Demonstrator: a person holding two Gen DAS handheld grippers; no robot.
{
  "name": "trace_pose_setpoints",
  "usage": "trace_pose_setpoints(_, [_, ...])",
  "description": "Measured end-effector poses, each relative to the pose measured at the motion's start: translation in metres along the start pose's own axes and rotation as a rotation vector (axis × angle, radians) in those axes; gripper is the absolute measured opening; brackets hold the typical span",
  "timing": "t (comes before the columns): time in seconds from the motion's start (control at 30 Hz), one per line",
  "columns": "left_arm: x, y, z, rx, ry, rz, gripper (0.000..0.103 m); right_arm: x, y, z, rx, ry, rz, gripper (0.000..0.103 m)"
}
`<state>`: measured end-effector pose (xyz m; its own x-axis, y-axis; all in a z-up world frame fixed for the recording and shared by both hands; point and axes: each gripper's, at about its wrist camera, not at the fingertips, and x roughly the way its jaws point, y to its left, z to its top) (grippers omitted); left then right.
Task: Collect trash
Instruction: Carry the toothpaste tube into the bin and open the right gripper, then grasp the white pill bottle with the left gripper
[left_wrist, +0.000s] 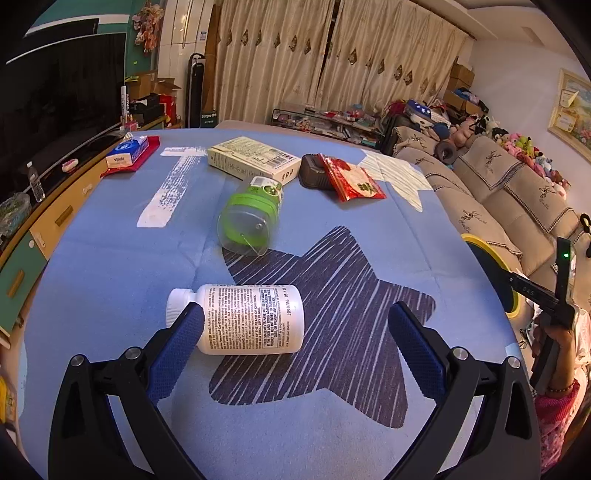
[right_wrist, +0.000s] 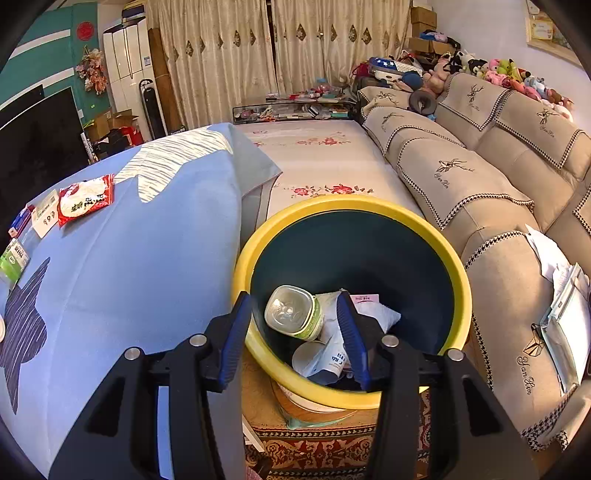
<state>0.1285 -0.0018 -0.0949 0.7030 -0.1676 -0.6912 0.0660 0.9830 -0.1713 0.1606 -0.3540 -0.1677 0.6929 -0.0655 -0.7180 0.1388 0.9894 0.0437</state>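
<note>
L gripper (left_wrist: 295, 325) hangs over the blue star-print cloth (left_wrist: 110, 280), jaws spread wide, nothing pinched. White pill bottle (left_wrist: 236, 319) lies on its side on the cloth between the blue pads, nearer the left pad (left_wrist: 177, 350), which overlaps its cap end in this view; can't tell if it touches. Right pad stands well apart from it. Further back, a clear container w/ green label (left_wrist: 249, 216) lies tipped on the cloth, then a cream carton (left_wrist: 255, 158), a dark tray (left_wrist: 314, 171) w/ a red snack packet (left_wrist: 352, 177) leaning on it, and a tissue pack (left_wrist: 127, 151) at far left edge.

R gripper (right_wrist: 295, 332) is above the yellow-rimmed bin (right_wrist: 461, 273), which stands on the floor between the cloth-covered table & the beige sofa (right_wrist: 480, 192). Its jaws are parted, empty. In the bin: a clear jar w/ green label (right_wrist: 293, 312), white wrappers (right_wrist: 332, 354) beside it. From the left wrist view, the person's hand (left_wrist: 557, 332) holds the R gripper at far right.
</note>
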Motion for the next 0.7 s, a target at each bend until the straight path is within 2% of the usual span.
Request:
trace_pose_setpoints(0.23, [0.001,0.008,0.004,0.008,-0.032,0.076,0.098,0.003,0.004,-0.001,-0.002,0.007,0.007,0.046])
trace_pose_setpoints(0.4, [0.011,0.016,0.006,0.002,0.001,0.089,0.098,0.006,0.005,-0.001,-0.002,0.013,0.015,0.046])
trace_pose_setpoints(0.53, [0.018,0.017,0.004,0.019,0.003,0.135,0.098,0.006,0.007,-0.001,-0.004,0.016,0.023,0.046])
trace_pose_setpoints(0.7, [0.023,0.027,0.005,-0.013,0.003,0.15,0.098,0.006,0.007,-0.001,-0.003,0.016,0.025,0.046])
